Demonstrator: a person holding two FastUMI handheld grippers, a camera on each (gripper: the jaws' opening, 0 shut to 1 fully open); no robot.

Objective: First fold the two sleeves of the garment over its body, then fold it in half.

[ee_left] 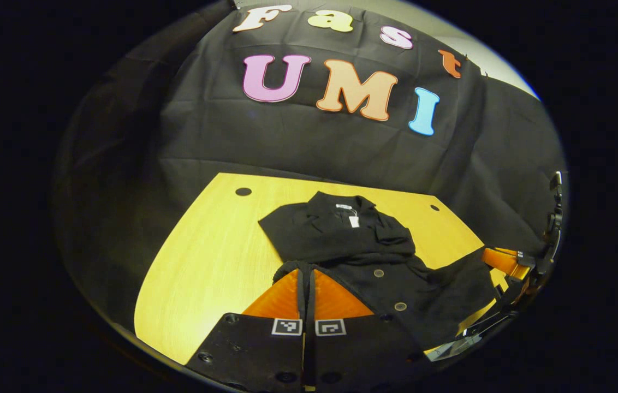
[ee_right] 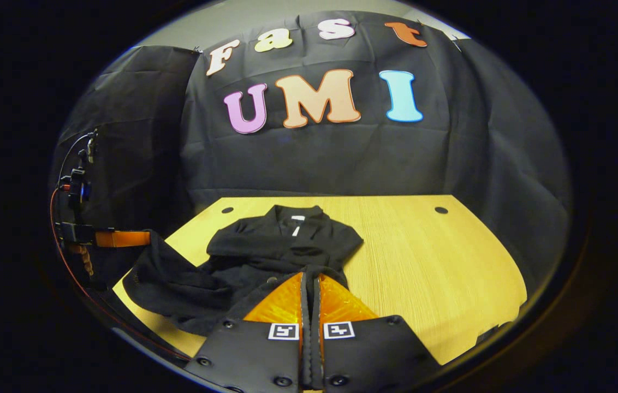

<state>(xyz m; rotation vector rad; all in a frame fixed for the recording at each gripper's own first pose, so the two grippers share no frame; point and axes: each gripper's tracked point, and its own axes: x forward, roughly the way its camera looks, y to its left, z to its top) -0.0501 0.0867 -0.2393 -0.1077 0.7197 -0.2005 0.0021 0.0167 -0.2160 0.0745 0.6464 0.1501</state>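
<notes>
Black jacket (ee_right: 281, 245) laid on a yellow wooden table (ee_right: 423, 262), collar toward the far wall, lower hem lifted and pinched between the closed fingers of the right gripper (ee_right: 309, 278), other gripper (ee_right: 123, 238) seen at the left edge, gripping the jacket's hem.

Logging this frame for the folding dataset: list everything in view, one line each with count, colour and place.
garment: one, black, buttoned, lying on the table, its hem lifted at both corners.
white tag: one, inside the collar.
table: one, yellow wood-grain, under the garment.
table holes: two, dark, at the far corners.
booth wall: black cloth, behind the table.
left tool: one, closed on a hem corner.
right tool: one, closed on the other hem corner.
</notes>
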